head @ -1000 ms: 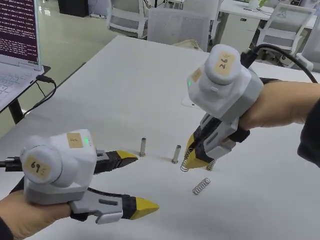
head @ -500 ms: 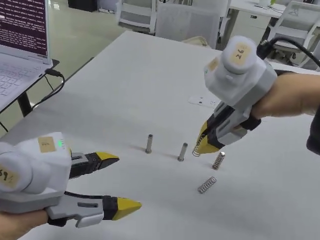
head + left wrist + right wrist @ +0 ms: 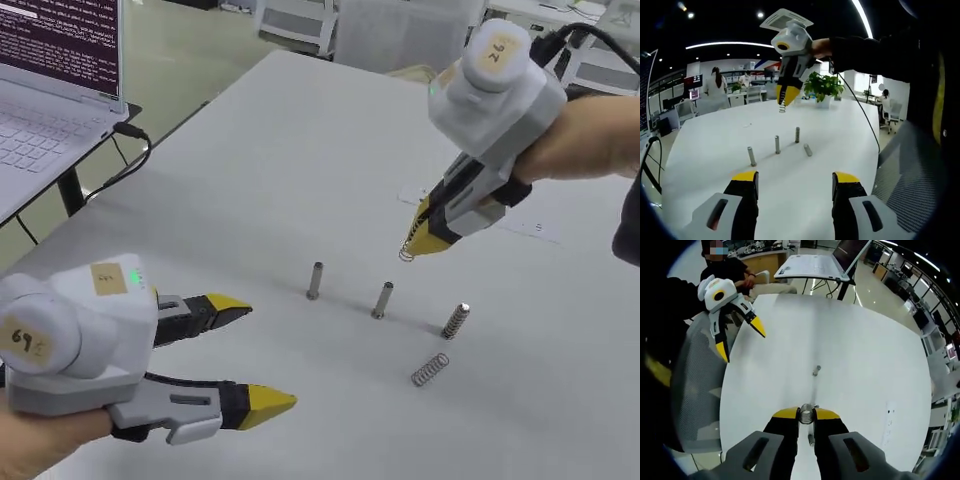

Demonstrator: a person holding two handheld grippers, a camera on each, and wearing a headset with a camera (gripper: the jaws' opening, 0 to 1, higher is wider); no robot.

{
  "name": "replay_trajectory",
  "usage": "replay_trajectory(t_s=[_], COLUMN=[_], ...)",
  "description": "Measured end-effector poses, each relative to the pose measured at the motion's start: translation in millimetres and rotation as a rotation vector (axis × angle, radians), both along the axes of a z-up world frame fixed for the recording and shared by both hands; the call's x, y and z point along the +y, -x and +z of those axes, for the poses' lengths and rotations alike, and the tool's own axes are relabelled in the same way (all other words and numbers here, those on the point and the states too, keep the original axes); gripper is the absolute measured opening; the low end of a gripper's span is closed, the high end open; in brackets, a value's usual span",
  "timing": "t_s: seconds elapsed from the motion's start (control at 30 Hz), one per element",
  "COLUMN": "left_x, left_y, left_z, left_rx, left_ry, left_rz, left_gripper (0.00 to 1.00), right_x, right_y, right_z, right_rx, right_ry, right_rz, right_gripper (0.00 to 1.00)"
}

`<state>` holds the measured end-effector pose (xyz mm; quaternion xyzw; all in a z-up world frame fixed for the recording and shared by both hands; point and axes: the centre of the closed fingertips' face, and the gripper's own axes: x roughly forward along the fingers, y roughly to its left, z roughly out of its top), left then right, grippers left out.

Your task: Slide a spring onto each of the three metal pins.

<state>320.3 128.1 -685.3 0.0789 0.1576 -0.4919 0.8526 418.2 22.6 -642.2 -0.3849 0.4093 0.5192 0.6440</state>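
One white table (image 3: 250,150), under both grippers, bearing all the small parts. One open laptop (image 3: 55,90) on a separate stand beside the table, beyond the left gripper and to its left.

Two hand-held grippers with yellow tips:
- left gripper (image 3: 266,352): low over the table, jaws spread wide and holding nothing, tips toward the pins.
- right gripper (image 3: 422,238): raised above the table, tips pointing down, jaws clenched on the held spring (image 3: 407,252), whose lower end hangs out below the tips.

Three metal pins, upright in a row, ahead of the left gripper's spread jaws and below the right gripper:
- first pin (image 3: 315,281): nearest the left gripper, bare.
- middle pin (image 3: 382,300): bare.
- third pin (image 3: 462,309): sleeved by the fitted spring (image 3: 455,324).

One loose spring (image 3: 429,369), lying flat on the table just beside the third pin, on the side away from the right gripper's tips.
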Motion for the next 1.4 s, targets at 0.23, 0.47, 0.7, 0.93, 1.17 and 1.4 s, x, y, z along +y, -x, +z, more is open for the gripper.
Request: replay_trajectory(t_s=[0.23,0.47,0.7,0.93,1.17,1.4], left_x=[1.3,2.0,0.7,0.8,1.1,1.3], left_y=[-1.3,-1.0,-0.9,-2.2,-3.3,-3.1], left_z=[0.2,-0.5,-2.2,-3.2,-4.3,-4.4], left_rx=[-0.004,-0.005,0.001,0.006,0.013,0.018], left_ry=[0.000,-0.004,-0.005,-0.001,0.001,0.005], left_rz=[0.011,0.014,0.011,0.010,0.010,0.011], left_gripper=[0.55,0.55,0.54,0.54,0.53,0.52], right_x=[-2.9,-6.4,-12.4,-12.8,-10.9,-11.2], right_y=[-5.3,-19.2,-23.6,-27.2,-28.4,-28.0], right_z=[-25.3,-38.5,-56.4,-63.8,-70.2,-74.8], right_rx=[-0.009,0.009,0.030,0.036,0.041,0.048], right_ry=[0.047,0.039,0.047,0.044,0.041,0.039], right_rz=[0.010,-0.023,-0.045,-0.059,-0.061,-0.068], right_gripper=[0.08,0.08,0.08,0.08,0.08,0.08])
